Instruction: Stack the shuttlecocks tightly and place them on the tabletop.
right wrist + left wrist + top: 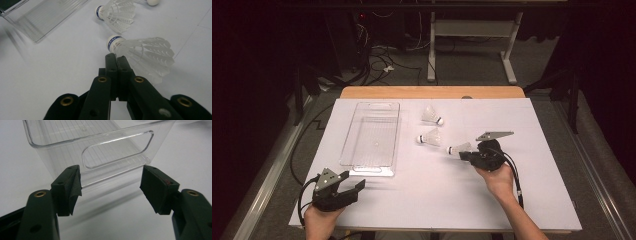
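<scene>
Over on the right side of the white-covered desk (532, 200), the right gripper (467, 156) sits low with its tips right at the nearest shuttlecock (459, 148), and from the right gripper view those black jaws are pressed flat together, nothing between them, their tips right against the feathers just below the shuttlecock's white cork with its blue band (113, 43). Whether the tips are actually touching the skirt or just beside it, I can't quite tell. That shuttlecock lies on its side, cork pointing towards the tray, feathers fanning out towards the right hand (498, 181). Just beyond it, a second shuttlecock (430, 137) lies on its side too, cork end facing left, and a third shuttlecock (432, 115) rests farther back, near the desk's far edge. All three are on the bare desk surface, apart from one another, to the right of the clear plastic tray (362, 165). The tray lies lengthwise away from the person, with nothing in it. Now to the left: the left gripper (354, 189) waits near the front-left corner, jaws wide apart and gripping nothing. In the left gripper view it looks straight at the tray's near end wall, with the cut-out handle slot (117, 150) framed between the two pads, the tray close ahead but not touched.
</scene>
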Available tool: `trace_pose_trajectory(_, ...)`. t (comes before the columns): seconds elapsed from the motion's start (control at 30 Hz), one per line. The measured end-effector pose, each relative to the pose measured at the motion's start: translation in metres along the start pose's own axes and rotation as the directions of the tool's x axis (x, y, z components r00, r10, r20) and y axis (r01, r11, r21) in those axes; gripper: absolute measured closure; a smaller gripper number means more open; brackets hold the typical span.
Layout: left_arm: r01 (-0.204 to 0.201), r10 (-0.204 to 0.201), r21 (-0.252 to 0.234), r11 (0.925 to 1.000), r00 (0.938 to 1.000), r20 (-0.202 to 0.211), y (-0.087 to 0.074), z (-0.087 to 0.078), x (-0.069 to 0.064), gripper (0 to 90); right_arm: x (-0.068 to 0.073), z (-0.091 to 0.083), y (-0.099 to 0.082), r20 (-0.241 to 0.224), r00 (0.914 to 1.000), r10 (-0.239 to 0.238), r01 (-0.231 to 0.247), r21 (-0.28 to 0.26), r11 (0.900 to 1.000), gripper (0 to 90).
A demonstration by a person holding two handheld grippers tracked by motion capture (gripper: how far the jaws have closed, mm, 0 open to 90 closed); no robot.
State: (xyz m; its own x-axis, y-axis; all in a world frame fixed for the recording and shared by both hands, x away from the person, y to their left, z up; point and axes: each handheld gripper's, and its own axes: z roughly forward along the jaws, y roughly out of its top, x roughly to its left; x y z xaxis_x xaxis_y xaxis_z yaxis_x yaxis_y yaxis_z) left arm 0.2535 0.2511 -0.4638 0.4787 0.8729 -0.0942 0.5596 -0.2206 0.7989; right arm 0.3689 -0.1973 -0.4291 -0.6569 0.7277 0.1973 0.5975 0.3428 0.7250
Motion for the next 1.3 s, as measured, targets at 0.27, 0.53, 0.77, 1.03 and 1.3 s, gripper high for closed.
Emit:
trace_pose_trajectory(0.27,-0.001,0.001,0.001,1.0,1.0,0.0,0.0,0.0,0.0,33.7,-0.004,0.0,0.011,-0.002,1.0,0.008,-0.008,-0.01,0.9999,90.0)
trace_pose_trajectory(0.53,-0.002,0.002,0.005,1.0,1.0,0.0,0.0,0.0,0.0,33.8,-0.008,0.005,0.017,-0.006,0.9997,0.022,-0.022,-0.012,0.9997,90.0)
trace_pose_trajectory(0.77,0.0,0.0,0.003,1.0,1.0,0.001,0.0,0.001,0.001,33.8,-0.013,0.009,0.022,-0.006,0.9994,0.035,-0.035,-0.012,0.9993,90.0)
trace_pose_trajectory(1.03,0.001,-0.001,0.007,1.0,1.0,-0.001,0.0,0.001,0.001,33.7,-0.015,0.015,0.028,-0.01,0.999,0.043,-0.043,-0.012,0.999,90.0)
trace_pose_trajectory(1.3,0.01,-0.01,0.004,0.9999,0.9999,-0.002,-0.001,0.0,0.003,33.8,-0.017,0.021,0.029,-0.012,0.9985,0.054,-0.054,-0.008,0.9985,90.0)
